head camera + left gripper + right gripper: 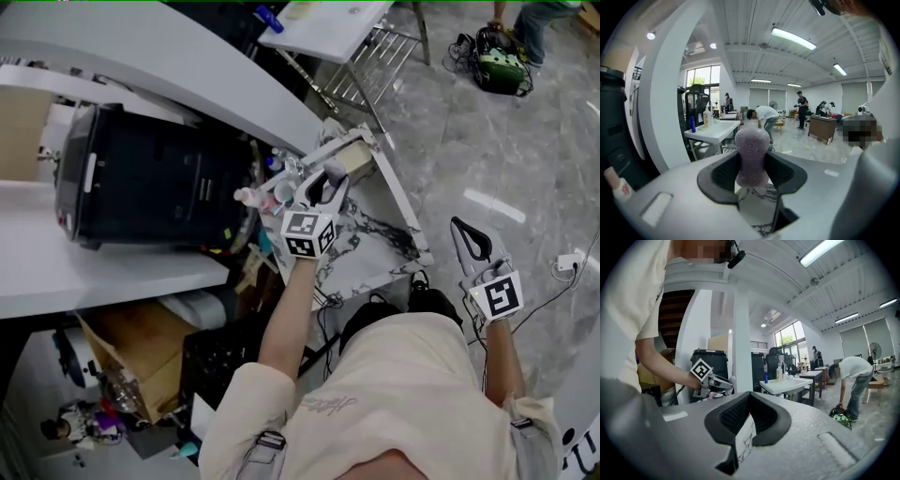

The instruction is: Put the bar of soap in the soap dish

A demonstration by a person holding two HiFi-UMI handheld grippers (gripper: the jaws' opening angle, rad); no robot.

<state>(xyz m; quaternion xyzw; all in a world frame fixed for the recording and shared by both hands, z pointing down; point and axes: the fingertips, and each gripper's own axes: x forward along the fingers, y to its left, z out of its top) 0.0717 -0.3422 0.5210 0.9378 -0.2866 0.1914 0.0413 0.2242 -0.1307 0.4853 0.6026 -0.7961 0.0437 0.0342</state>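
Observation:
A mauve bar of soap (751,157) stands on end between the black pads of my left gripper (752,164), which is shut on it. In the head view that gripper (323,180) hovers over the left end of a small marble-topped table (375,230), beside a pink bottle (246,197) and other small items. I cannot pick out a soap dish among them. My right gripper (464,234) hangs over the floor to the right of the table, its tips together and nothing between them (749,399). The right gripper view shows the left gripper (715,383) from the side.
A black machine (150,178) sits on a white counter (94,272) left of the marble table. A white table (328,23) stands beyond. Cardboard boxes (141,347) and cables lie under the counter. A person (534,19) and green gear (502,61) are at the far right.

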